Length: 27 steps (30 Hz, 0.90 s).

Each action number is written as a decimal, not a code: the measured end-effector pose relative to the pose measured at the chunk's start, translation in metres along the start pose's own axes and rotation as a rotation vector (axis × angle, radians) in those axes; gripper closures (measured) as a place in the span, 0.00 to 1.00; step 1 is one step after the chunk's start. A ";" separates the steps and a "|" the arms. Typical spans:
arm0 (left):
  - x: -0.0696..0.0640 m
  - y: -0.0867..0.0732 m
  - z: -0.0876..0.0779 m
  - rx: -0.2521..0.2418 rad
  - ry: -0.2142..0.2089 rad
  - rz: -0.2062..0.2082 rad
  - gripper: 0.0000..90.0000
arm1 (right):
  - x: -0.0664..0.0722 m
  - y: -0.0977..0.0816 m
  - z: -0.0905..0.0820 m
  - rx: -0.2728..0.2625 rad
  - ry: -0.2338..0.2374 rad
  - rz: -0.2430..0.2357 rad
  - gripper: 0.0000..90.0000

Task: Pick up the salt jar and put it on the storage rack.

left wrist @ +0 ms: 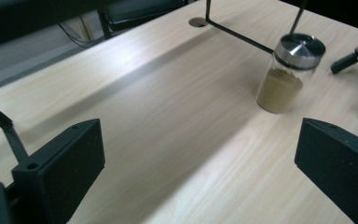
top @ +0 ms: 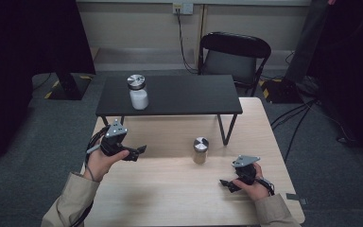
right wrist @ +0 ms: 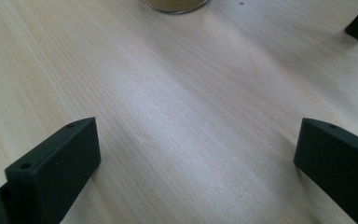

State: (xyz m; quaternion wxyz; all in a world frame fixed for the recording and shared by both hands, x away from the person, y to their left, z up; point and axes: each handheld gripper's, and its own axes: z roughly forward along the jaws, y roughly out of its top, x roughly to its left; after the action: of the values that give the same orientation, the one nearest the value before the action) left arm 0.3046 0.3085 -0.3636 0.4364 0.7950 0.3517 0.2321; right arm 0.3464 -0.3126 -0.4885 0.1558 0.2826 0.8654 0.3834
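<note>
Evidently rigid, slippery glass: the brown-powder jar [top: 200,151], mid-table, is best gripped across its body; both tools [top: 139,151] [top: 225,184] are spread wide, empty.

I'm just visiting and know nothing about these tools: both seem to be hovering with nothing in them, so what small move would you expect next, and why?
Probably the left gripper easing forward toward the jar of brown powder. Its jaws stand wide apart and empty, and in the left gripper view the jar stands upright on the wooden table ahead with nothing between. The right gripper is equally open, so it could go instead.
</note>
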 end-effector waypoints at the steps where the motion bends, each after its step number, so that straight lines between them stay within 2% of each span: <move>1: 0.000 -0.003 0.000 0.003 -0.001 0.000 0.01 | 0.000 0.000 0.000 0.000 0.000 0.000 0.00; 16: -0.003 -0.035 0.003 0.018 -0.014 -0.020 0.01 | 0.000 0.000 0.000 0.000 -0.001 0.001 0.00; 27: -0.004 -0.051 0.005 0.031 -0.020 -0.033 0.01 | 0.000 0.000 0.000 0.000 -0.001 0.001 0.00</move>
State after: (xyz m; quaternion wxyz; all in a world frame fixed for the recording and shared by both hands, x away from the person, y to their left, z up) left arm 0.2873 0.3223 -0.4100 0.4312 0.7981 0.3641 0.2112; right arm 0.3462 -0.3126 -0.4886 0.1560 0.2832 0.8652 0.3834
